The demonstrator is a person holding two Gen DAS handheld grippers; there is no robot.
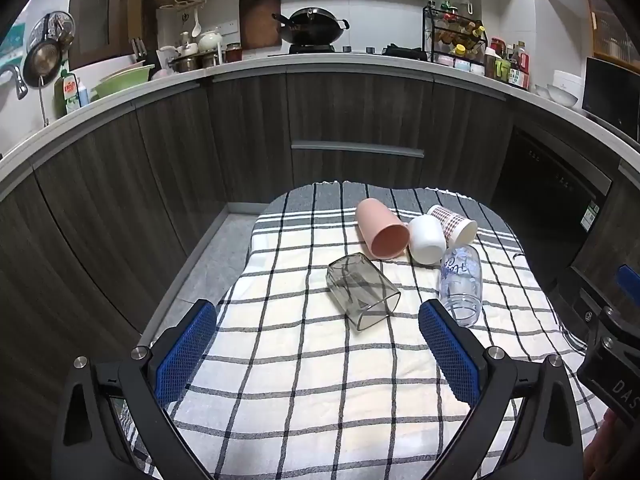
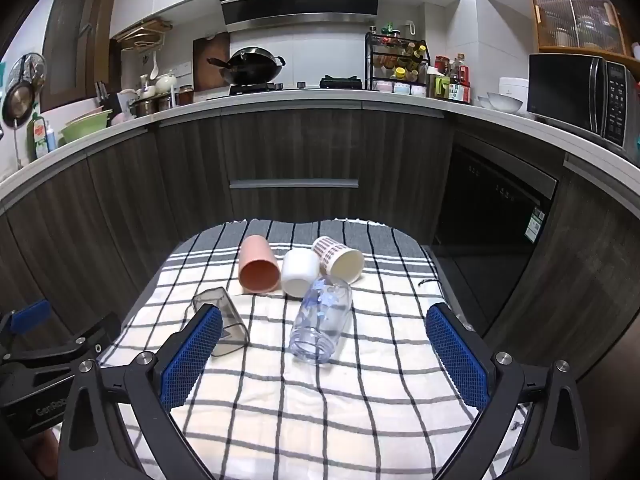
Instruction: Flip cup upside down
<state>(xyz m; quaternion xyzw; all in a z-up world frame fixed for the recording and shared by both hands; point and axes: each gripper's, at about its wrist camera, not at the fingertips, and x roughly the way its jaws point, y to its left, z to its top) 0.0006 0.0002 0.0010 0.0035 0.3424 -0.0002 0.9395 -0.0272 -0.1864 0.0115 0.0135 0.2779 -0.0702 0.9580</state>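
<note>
Several cups lie on their sides on a checked cloth (image 1: 304,364) (image 2: 320,400): a smoky grey square cup (image 1: 362,295) (image 2: 226,320), a pink cup (image 1: 382,229) (image 2: 258,264), a white cup (image 1: 426,239) (image 2: 299,272), a patterned paper cup (image 1: 454,224) (image 2: 340,258) and a clear printed glass (image 1: 461,285) (image 2: 322,318). My left gripper (image 1: 318,316) is open and empty, just short of the grey cup. My right gripper (image 2: 324,322) is open and empty, with the clear glass between its fingers' line of sight.
The cloth covers a small table in front of dark wood cabinets (image 1: 352,120). A counter (image 2: 304,100) behind holds a wok (image 2: 250,65), a spice rack (image 2: 396,64) and a microwave (image 2: 580,92). The other gripper shows at each view's edge, on the right (image 1: 612,344) and on the left (image 2: 44,364).
</note>
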